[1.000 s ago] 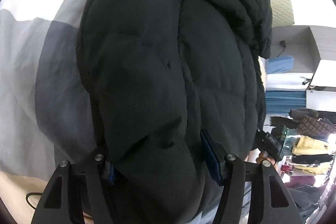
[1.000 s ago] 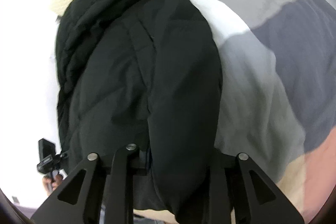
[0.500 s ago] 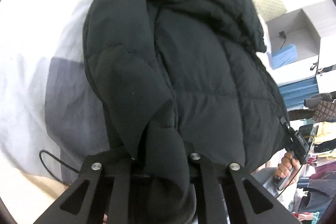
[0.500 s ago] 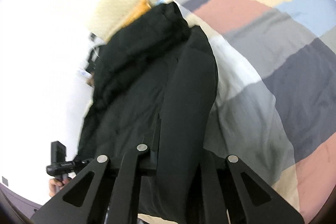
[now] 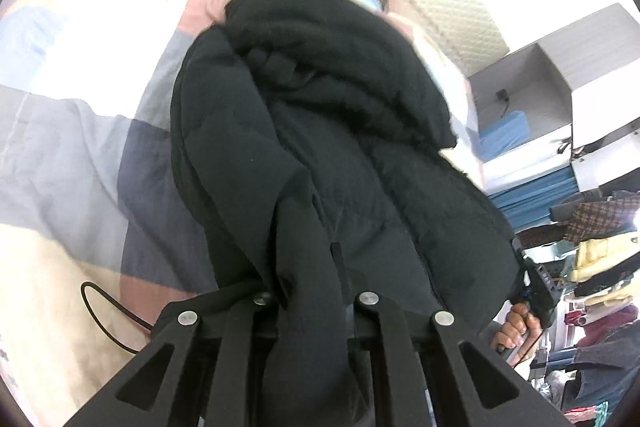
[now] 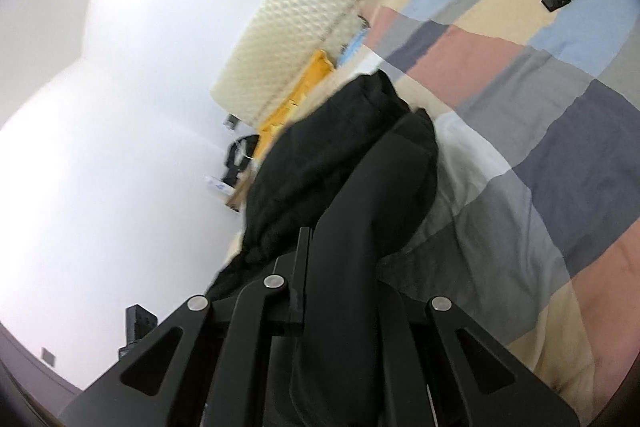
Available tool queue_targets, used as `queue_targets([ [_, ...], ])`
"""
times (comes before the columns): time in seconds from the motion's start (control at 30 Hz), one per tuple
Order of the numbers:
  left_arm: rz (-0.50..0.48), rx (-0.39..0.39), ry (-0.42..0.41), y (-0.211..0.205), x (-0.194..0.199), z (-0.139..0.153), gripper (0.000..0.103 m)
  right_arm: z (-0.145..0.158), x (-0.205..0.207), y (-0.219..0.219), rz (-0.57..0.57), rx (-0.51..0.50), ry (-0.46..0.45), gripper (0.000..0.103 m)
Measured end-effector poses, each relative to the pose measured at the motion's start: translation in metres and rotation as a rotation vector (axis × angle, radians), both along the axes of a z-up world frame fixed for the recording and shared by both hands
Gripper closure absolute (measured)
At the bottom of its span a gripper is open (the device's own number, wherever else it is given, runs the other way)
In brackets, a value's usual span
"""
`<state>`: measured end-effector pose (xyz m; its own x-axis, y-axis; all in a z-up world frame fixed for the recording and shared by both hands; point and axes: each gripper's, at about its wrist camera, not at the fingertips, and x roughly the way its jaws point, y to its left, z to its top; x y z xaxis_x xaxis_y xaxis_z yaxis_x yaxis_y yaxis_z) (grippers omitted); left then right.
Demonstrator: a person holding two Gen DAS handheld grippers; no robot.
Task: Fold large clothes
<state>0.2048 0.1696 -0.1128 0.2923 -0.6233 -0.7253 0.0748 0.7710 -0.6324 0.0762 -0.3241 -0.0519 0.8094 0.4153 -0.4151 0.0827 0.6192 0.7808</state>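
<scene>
Both the left tool (image 5: pixel 308 303) and right tool (image 6: pixel 340 291) pinch the near hem of the black quilted puffer jacket (image 5: pixel 320 155), whose length stretches away over the patchwork bed cover (image 6: pixel 560 147).

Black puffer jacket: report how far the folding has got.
Done: the black quilted puffer jacket is gathered lengthwise on the patchwork bedspread, hood end farthest away. In hand: the left gripper and right gripper each have their jaws shut on the jacket's near hem. Left: no flat, finished fold shows yet; the hem is yet to be carried over and laid down.
</scene>
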Motion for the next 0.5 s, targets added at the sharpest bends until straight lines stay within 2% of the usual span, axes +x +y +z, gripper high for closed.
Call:
queue_targets([
  [0.2, -0.005, -0.021, -0.075, 0.024, -0.031, 0.046, 0.092, 0.028, -0.036, -0.002, 0.003, 0.072, -0.063, 0.096],
  [0.37, -0.010, -0.047, -0.137, 0.042, -0.055, 0.085, 0.093, 0.081, -0.075, 0.009, 0.026, 0.014, -0.154, 0.096],
  [0.5, 0.006, -0.123, -0.200, 0.064, -0.081, 0.126, 0.093, 0.116, -0.101, 0.014, 0.027, 0.003, -0.244, 0.096],
])
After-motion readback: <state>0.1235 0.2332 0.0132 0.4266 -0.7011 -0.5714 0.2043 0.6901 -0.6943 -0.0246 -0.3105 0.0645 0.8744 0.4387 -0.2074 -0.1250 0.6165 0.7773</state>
